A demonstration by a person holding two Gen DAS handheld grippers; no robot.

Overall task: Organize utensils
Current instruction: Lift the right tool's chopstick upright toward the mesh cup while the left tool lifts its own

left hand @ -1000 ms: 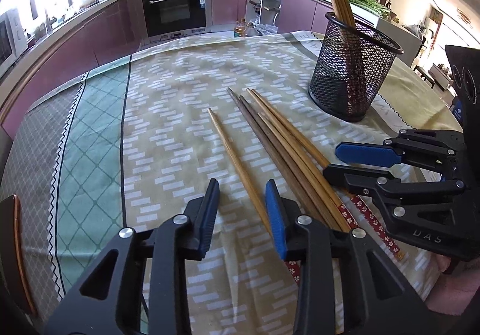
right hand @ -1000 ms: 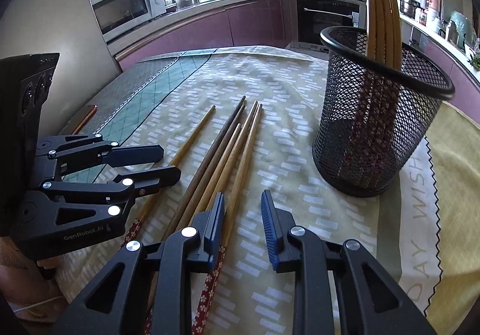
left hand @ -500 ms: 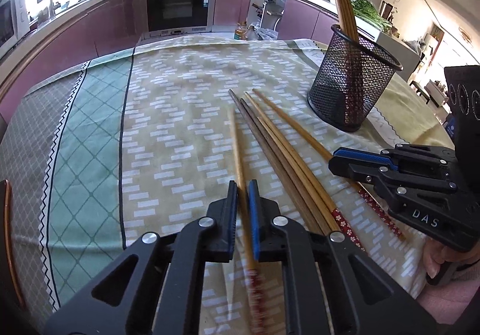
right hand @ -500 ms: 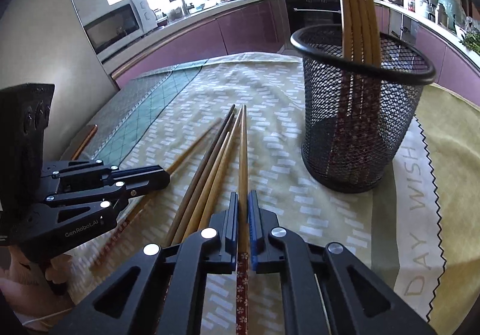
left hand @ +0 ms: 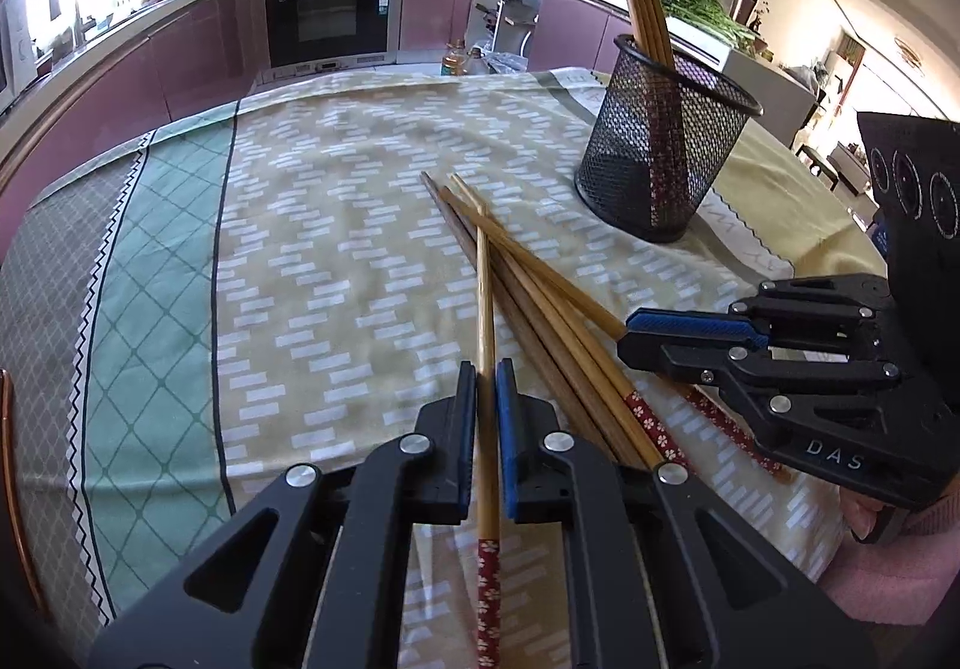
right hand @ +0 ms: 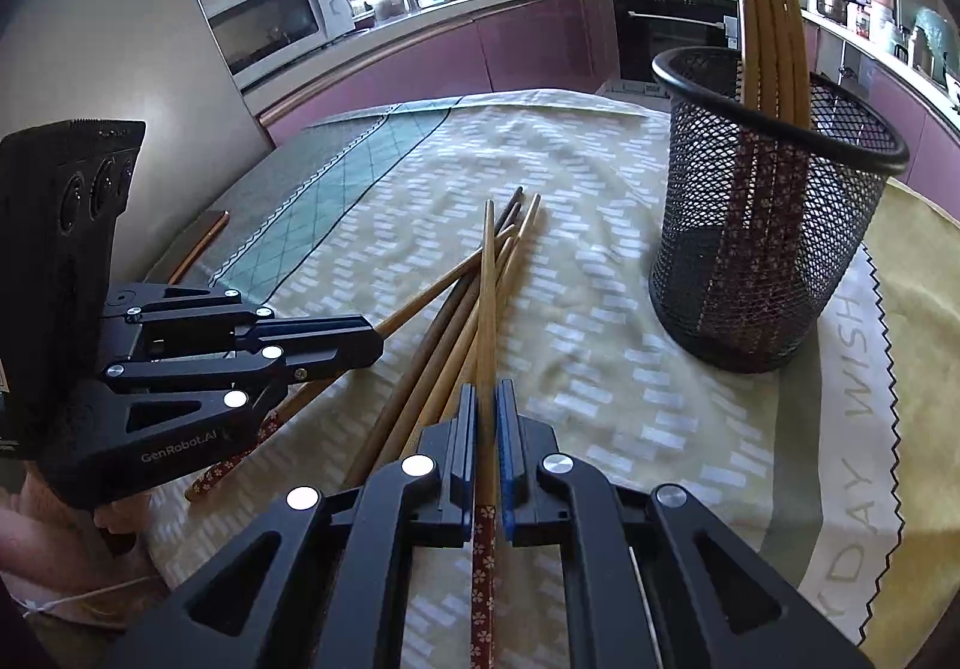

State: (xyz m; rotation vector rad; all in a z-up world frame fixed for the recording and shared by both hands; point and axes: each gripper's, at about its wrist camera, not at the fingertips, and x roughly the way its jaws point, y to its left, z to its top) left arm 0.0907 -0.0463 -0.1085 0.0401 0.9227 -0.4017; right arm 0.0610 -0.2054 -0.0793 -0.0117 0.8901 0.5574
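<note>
Your left gripper (left hand: pixel 486 387) is clamped on one light bamboo chopstick (left hand: pixel 485 297); the pads pinch its shaft just above the red flowered handle end, which trails back beneath the fingers, and the tip reaches forward across the loose chopsticks (left hand: pixel 540 321) lying just right of your fingers on the tablecloth (left hand: pixel 336 225); your right gripper (right hand: pixel 486 417) is likewise closed tight on a second bamboo chopstick (right hand: pixel 489 279), gripped near where the wood meets its red patterned end, with the shaft pointing straight ahead from between the fingers, over the bundle that fans out to their left; seen from your left wrist, the right gripper (left hand: pixel 690 336) sits to the right of your fingers with its jaws together over the far chopstick of the pile; ahead and to the right of both sets of fingers stands the black mesh holder (right hand: pixel 774 225), upright, with several chopsticks (right hand: pixel 768 9) already leaning inside it, handle ends down; the holder is well apart from either held stick.
</note>
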